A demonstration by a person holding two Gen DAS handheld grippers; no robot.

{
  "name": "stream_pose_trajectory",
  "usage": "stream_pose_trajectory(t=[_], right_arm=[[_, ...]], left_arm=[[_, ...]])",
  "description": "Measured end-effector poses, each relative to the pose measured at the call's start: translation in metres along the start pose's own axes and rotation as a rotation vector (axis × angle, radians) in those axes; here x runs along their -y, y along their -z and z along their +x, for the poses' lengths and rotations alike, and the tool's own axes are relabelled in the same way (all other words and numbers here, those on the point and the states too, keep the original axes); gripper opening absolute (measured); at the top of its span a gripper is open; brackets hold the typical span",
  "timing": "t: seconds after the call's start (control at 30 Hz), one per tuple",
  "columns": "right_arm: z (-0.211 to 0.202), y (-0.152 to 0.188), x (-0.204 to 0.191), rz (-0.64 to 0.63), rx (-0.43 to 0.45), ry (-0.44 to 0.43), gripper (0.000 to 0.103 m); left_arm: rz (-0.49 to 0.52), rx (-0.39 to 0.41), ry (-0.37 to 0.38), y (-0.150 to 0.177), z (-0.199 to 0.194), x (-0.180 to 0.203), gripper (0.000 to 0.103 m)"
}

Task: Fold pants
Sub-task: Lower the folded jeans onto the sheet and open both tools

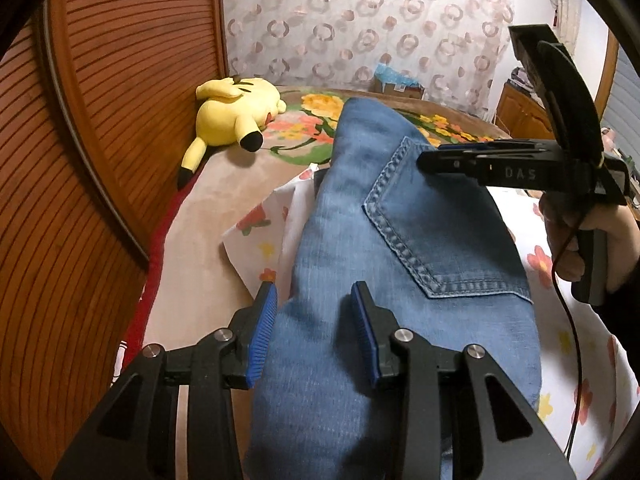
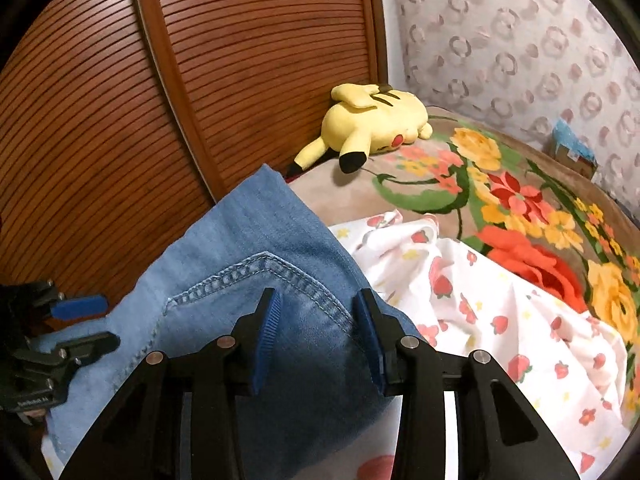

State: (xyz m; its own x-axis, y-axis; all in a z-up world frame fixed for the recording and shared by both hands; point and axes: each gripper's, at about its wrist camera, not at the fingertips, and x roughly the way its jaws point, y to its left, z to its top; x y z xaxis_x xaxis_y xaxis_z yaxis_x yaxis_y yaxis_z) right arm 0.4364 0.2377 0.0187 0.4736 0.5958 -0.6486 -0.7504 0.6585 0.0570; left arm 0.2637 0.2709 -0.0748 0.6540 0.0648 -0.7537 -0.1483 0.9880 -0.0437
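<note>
- Currently the blue denim pants (image 1: 360, 240) lie in a folded-over bundle with a stitched back pocket (image 1: 440, 240) facing up, running forward from both grippers on the white strawberry-print sheet (image 2: 500, 320).
- Left gripper (image 1: 314, 332): jaws spread wide, denim between the blue ribbed pads (image 1: 264, 320), not pinched.
- Right gripper (image 2: 318, 336): also wide, hovering over the pocket seam, holding nothing.
- Progress guess: legs look doubled lengthwise; a crosswise fold and smoothing probably remain.
- Yellow plush toy (image 2: 372, 124) sits well ahead by the brown slatted wooden headboard (image 2: 260, 60), on the floral blanket (image 2: 520, 200).
</note>
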Motion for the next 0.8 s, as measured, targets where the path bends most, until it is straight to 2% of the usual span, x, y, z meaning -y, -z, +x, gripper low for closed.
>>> stream_pose_trajectory(t=[0.27, 0.47, 0.6, 0.67, 0.8], right_arm=[[-0.033, 0.022, -0.003, 0.035, 0.046, 0.006, 0.041], [-0.074, 0.048, -0.014, 0.033, 0.079, 0.017, 0.041], [-0.112, 0.066, -0.023, 0.032, 0.117, 0.027, 0.041], [-0.132, 0.077, -0.028, 0.035, 0.139, 0.032, 0.042], [-0.170, 0.099, -0.037, 0.036, 0.176, 0.057, 0.042]], left_arm=[[0.015, 0.026, -0.005, 0.002, -0.019, 0.007, 0.039], [0.032, 0.067, 0.003, 0.002, -0.045, 0.022, 0.040], [0.041, 0.105, 0.020, 0.002, -0.064, 0.033, 0.050], [0.047, 0.121, 0.027, 0.002, -0.072, 0.039, 0.051], [0.061, 0.165, 0.052, 0.004, -0.092, 0.055, 0.067]])
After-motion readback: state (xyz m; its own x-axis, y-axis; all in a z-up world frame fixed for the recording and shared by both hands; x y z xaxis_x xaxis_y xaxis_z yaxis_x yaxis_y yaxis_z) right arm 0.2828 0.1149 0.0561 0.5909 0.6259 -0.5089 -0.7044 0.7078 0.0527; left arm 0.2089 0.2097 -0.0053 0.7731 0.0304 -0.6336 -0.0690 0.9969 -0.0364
